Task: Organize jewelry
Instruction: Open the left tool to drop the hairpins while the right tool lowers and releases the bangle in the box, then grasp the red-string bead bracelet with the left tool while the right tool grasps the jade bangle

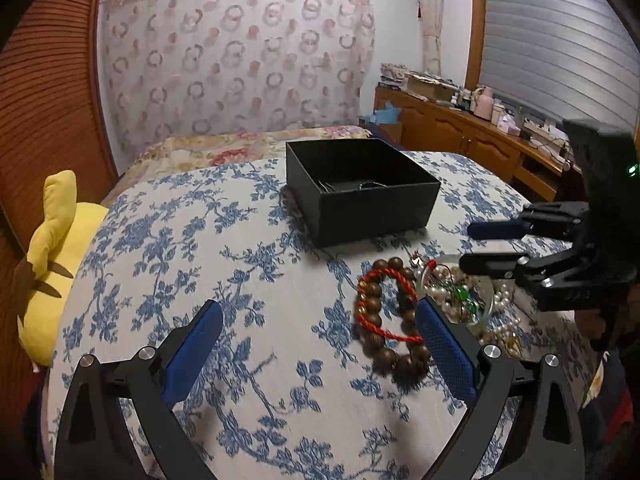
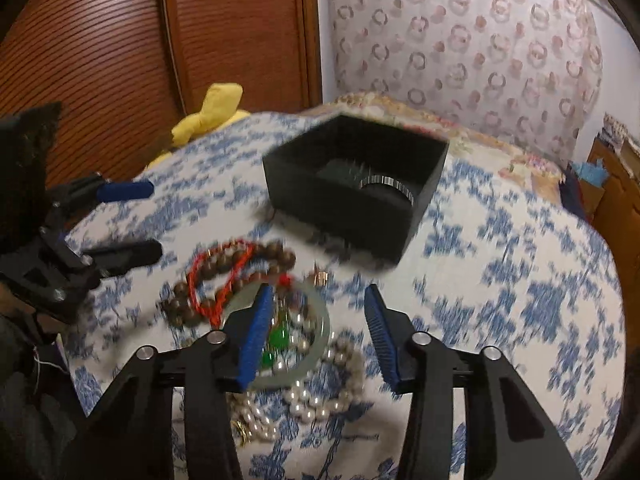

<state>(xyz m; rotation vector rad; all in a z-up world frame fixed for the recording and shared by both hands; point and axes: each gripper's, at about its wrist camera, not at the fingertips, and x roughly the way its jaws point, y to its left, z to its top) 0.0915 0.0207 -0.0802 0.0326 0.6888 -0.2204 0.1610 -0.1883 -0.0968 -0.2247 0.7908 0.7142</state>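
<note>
On the bed (image 1: 248, 280), both claws stand apart and hold nothing. The left claw (image 1: 320, 320) fills the lower frame, the wooden bead bracelet (image 1: 384, 320) beside its right finger. The right claw (image 2: 320, 304) hovers over the jewelry pile (image 2: 304, 360), lower centre. The black box (image 1: 360, 196) sits above centre.

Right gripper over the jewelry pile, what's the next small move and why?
Probably lower the right gripper and close on the pale bangle: its open jaws straddle the bangle's rim without gripping it, and the black box waits open just behind.
</note>
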